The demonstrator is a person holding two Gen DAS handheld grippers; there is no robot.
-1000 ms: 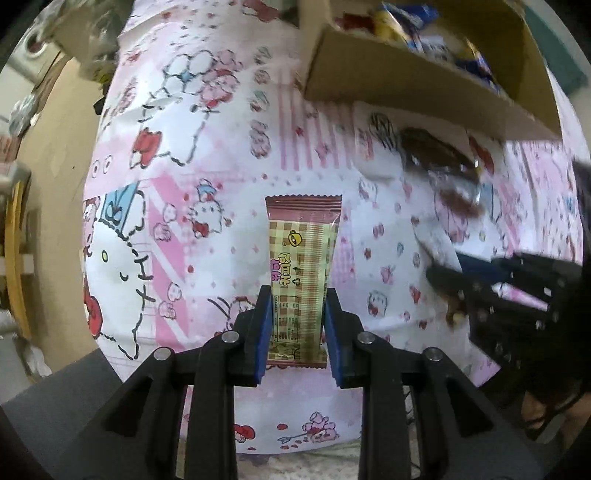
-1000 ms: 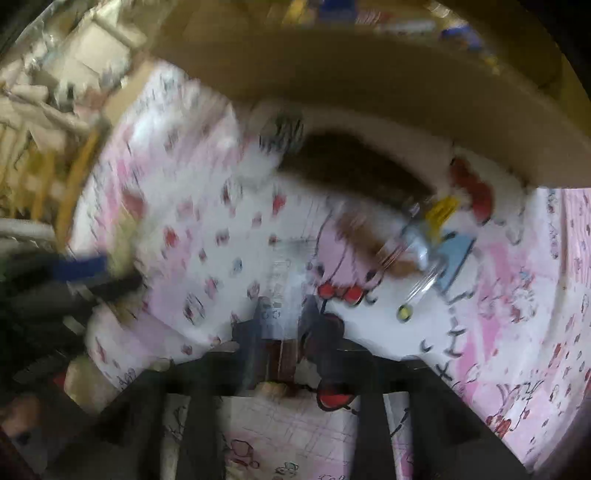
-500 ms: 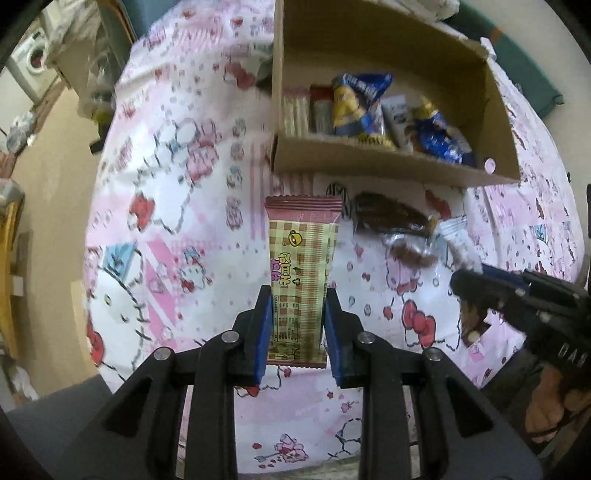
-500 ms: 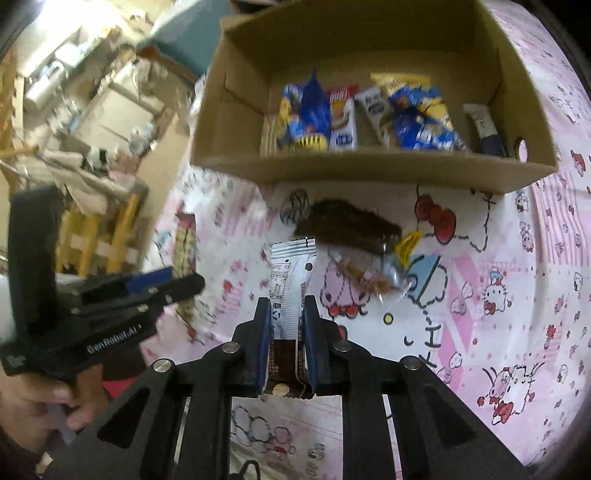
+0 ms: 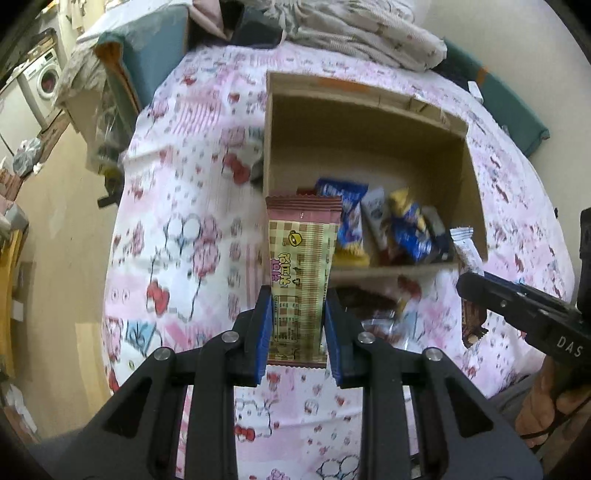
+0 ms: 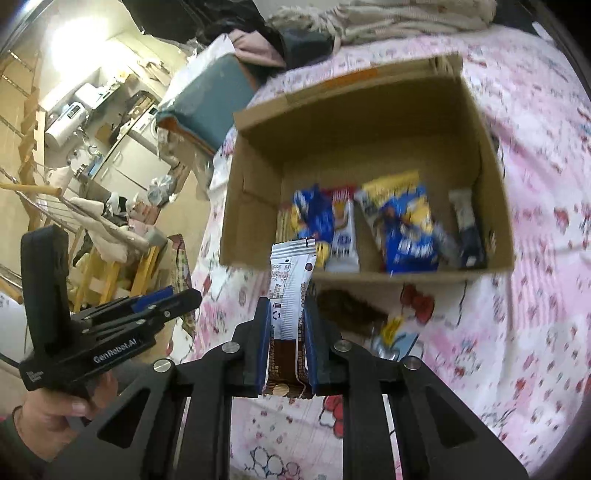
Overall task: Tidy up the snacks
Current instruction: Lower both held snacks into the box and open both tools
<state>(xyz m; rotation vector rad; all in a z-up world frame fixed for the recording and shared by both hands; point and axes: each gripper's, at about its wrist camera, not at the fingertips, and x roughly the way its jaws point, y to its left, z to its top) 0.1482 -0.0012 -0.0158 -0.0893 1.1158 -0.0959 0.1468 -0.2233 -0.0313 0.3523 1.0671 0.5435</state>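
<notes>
My left gripper (image 5: 297, 328) is shut on a pink-and-tan checked snack bar (image 5: 300, 273), held upright above the cloth just before the cardboard box (image 5: 369, 155). My right gripper (image 6: 287, 339) is shut on a white-and-brown snack packet (image 6: 290, 295), also held in the air short of the box (image 6: 369, 122). The box holds several blue, yellow and white snack packets (image 6: 402, 229). A brown snack packet (image 6: 347, 308) and a clear wrapper (image 5: 384, 325) lie on the cloth in front of the box. The right gripper also shows in the left wrist view (image 5: 469, 286), and the left gripper in the right wrist view (image 6: 184, 295).
The box sits on a pink Hello Kitty cloth (image 5: 192, 236) over a table. A teal cushion (image 6: 207, 96) and piled bedding (image 5: 354, 33) lie behind the box. A drying rack (image 6: 85, 221) and a washing machine (image 5: 40, 77) stand to the left.
Both grippers have risen and moved toward the box with their snacks still held. The inside of the box has come into view.
</notes>
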